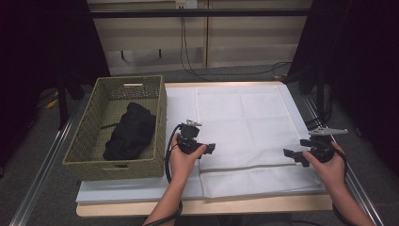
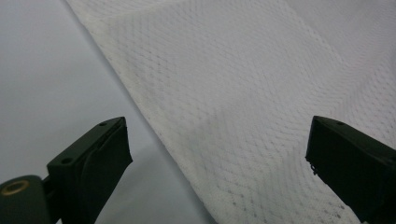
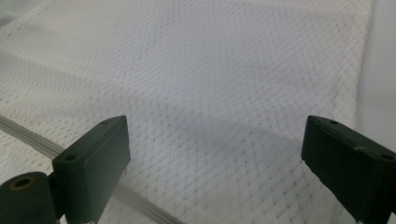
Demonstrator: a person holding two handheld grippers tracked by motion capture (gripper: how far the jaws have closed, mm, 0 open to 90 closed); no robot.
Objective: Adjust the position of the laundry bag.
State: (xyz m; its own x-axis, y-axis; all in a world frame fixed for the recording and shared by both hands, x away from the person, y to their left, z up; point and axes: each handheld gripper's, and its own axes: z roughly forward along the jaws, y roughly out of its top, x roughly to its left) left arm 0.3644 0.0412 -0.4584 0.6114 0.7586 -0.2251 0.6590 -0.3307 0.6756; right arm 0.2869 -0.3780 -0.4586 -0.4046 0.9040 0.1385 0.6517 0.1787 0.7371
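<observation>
A white mesh cloth [image 1: 240, 117] lies flat on the table, with a grey seam line [image 1: 244, 167] running across its near part. My left gripper [image 1: 210, 149] hovers at the cloth's left edge, jaws pointing right. My right gripper [image 1: 290, 155] hovers at the right edge, jaws pointing left. In the left gripper view the left gripper [image 2: 217, 130] stands open over the mesh cloth [image 2: 224, 70], nothing between the jaws. In the right gripper view the right gripper [image 3: 215, 126] is open too, above the mesh cloth [image 3: 187, 60] and its seam [image 3: 28, 135].
A woven basket [image 1: 89, 136] stands at the table's left with a black garment [image 1: 131, 131] inside. A pale sheet [image 1: 179, 101] covers the tabletop under the cloth. Cabinets and cables lie beyond the far edge.
</observation>
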